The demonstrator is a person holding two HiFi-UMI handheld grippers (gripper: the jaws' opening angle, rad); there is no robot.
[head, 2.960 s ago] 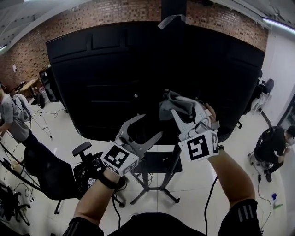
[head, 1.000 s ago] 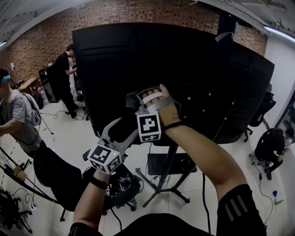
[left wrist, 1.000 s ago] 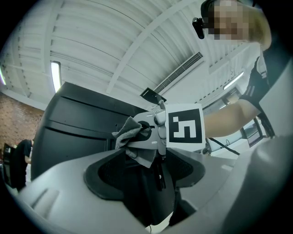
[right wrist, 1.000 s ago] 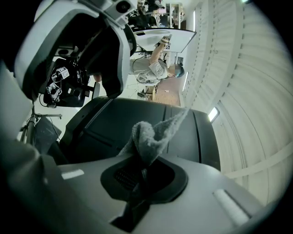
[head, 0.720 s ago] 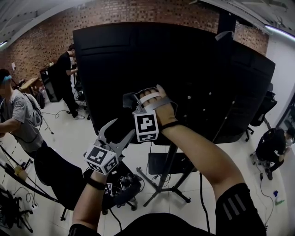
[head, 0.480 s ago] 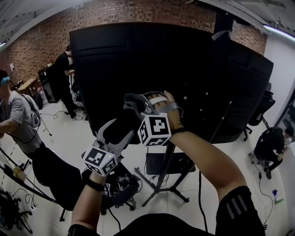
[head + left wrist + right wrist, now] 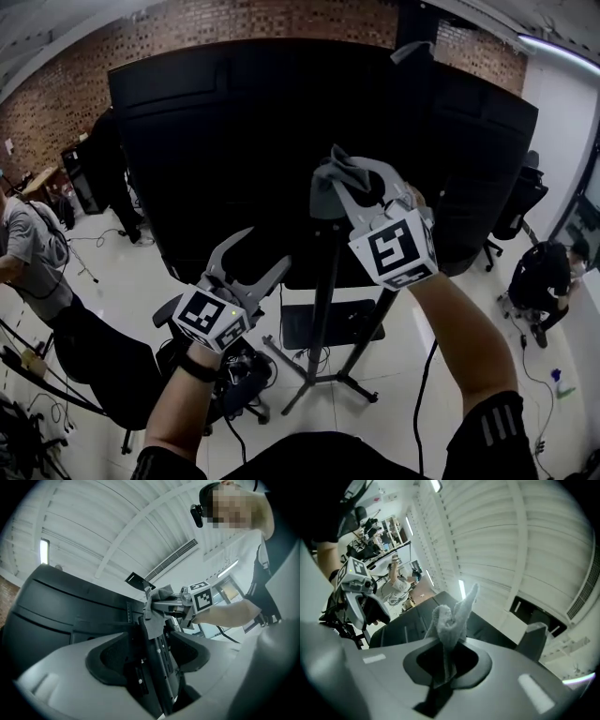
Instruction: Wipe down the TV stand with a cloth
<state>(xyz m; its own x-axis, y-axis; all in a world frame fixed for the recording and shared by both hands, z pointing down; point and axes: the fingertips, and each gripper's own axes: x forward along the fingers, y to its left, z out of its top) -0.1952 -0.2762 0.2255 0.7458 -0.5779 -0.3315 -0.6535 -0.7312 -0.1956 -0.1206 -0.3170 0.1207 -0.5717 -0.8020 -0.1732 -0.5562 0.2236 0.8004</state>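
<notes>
My right hand-held gripper pinches the cloth, raised to wipe the stand post. My left hand-held gripper hangs open, empty.

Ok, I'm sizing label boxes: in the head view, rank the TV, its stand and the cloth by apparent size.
Largest: the TV, by far.
Next: the stand.
Smallest: the cloth, though it sits nearest the camera, so it looks bigger than it is.

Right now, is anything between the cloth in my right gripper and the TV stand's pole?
Nothing visible. The right gripper is shut on the cloth, which hangs right at the top of the pole; the left gripper is open, off to the side.
</notes>
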